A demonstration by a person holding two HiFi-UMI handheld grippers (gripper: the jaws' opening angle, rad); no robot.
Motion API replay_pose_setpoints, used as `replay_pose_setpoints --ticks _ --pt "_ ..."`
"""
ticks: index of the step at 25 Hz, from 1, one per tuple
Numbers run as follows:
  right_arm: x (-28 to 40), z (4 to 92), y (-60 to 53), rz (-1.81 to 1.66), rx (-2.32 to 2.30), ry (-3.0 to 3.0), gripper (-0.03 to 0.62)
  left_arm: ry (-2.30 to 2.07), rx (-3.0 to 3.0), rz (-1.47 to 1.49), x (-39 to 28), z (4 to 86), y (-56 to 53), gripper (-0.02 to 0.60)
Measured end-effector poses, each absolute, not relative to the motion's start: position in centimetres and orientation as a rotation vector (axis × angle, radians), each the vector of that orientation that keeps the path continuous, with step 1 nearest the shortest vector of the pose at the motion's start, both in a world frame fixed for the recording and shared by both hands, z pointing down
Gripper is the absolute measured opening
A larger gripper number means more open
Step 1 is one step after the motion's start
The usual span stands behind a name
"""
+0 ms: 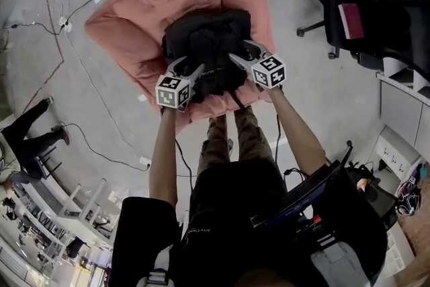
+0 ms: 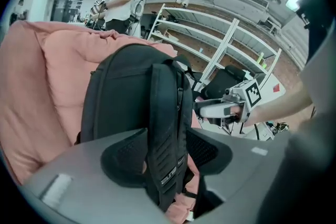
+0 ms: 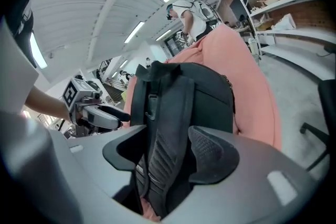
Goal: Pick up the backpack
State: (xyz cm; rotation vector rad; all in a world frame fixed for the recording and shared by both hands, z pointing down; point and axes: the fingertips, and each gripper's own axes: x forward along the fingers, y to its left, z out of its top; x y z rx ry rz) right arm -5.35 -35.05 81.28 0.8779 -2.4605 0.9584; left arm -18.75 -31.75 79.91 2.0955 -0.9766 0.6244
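Note:
A black backpack (image 1: 205, 44) leans upright in a pink beanbag chair (image 1: 134, 30), straps facing me. My left gripper (image 1: 190, 70) is at its lower left and my right gripper (image 1: 242, 54) at its lower right. In the left gripper view the left gripper (image 2: 165, 157) is open, with one padded shoulder strap (image 2: 168, 107) running between the jaws and a gap on each side. In the right gripper view the right gripper (image 3: 168, 157) is open around the other strap (image 3: 170, 107), the pads standing off it. Each gripper shows in the other's view (image 2: 223, 109) (image 3: 100, 115).
A black office chair (image 1: 349, 10) stands at the right, with white cabinets (image 1: 403, 97) nearer me. Cables (image 1: 87, 97) trail over the concrete floor at the left. A person (image 2: 121, 0) stands behind the beanbag, beside white shelving (image 2: 220, 44).

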Motion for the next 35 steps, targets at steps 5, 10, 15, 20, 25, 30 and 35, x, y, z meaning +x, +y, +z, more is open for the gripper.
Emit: replay_pose_setpoints --ticks 5,10,15,20,25,30,35 --pt "-4.9 82.8 -35.2 1.021 0.917 -2.435 0.287 -1.007 2.077 0.63 -18.5 80.6 -32.2 0.215" --pt "-7.1 81.8 -34.1 1.107 0.746 -2.533 0.276 -1.017 2.08 0.6 -18.7 80.1 -33.4 0.215" --pt "-6.9 78.5 -32.0 1.28 0.559 -2.694 0.21 -0.863 2.133 0.663 -17.9 79.5 -32.8 0.213" --pt "-6.6 79.9 -33.1 1.145 0.598 -2.665 0.273 -0.821 2.149 0.621 -17.4 78.5 -32.9 0.206" --pt "-7.4 79.6 -35.0 1.301 0.509 -2.722 0.238 -0.883 2.109 0.491 -17.5 78.4 -35.2 0.205" --pt "-8.5 77.1 -34.4 1.433 0.317 -2.772 0.225 -0.673 2.127 0.392 -15.2 76.8 -34.6 0.143" --pt "-9.1 78.8 -36.5 1.303 0.512 -2.718 0.224 -0.629 2.146 0.439 -14.4 76.8 -34.8 0.133"
